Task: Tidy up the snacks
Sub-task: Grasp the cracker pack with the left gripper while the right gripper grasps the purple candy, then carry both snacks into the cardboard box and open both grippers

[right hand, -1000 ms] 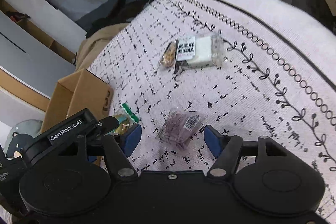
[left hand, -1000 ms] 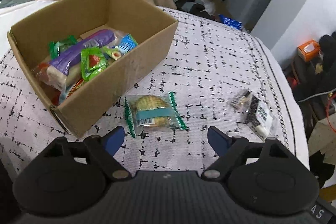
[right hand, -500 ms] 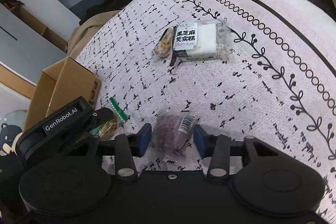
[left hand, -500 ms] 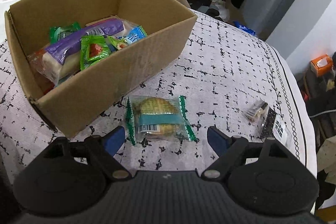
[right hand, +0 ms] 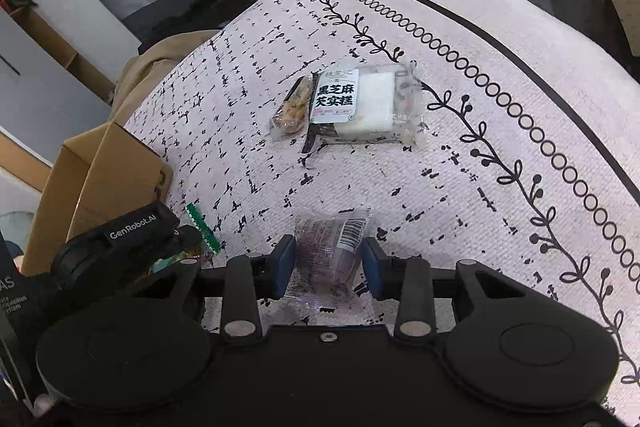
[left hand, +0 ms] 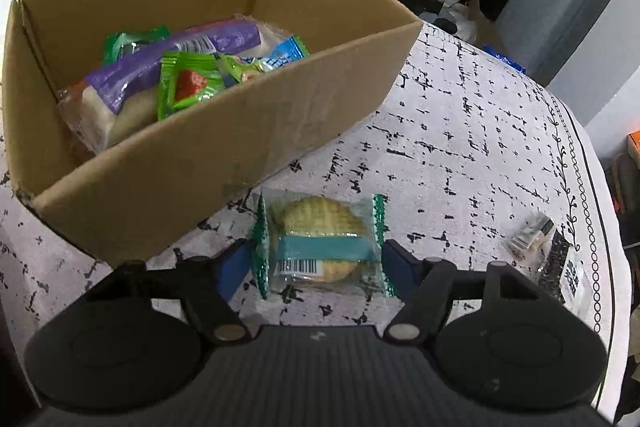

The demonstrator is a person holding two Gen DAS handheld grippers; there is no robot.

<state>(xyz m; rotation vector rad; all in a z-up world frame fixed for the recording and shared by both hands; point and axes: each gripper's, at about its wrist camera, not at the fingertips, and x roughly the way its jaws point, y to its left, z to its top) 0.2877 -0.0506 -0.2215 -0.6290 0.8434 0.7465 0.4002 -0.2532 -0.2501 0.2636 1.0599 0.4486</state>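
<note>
The cracker pack (left hand: 322,245), a clear wrapper with green crimped ends, lies flat on the patterned cloth (left hand: 460,131) just in front of the cardboard box (left hand: 192,171). The left gripper (left hand: 316,269) straddles it, fingers wide enough to clear both crimped ends and not squeezing yet as far as I can see. On the other side, the right gripper (right hand: 326,263) has its blue pads pressed in against a purple snack pack (right hand: 328,255), so that one looks pinched, still down at cloth level.

What could go wrong, I reckon: the left fingers may catch only the thin crimped film, which would let the pack swing or slip out on the lift. The purple pack's wrapper is slick and puffy, so it could squirt out too.

The box already holds a long purple-wrapped roll (left hand: 168,67), a green packet with red on it (left hand: 188,87) and a blue one (left hand: 286,55). Still loose on the cloth: a black-and-white labelled cake pack (right hand: 364,105) and a small brown bar (right hand: 292,109) touching it.
</note>
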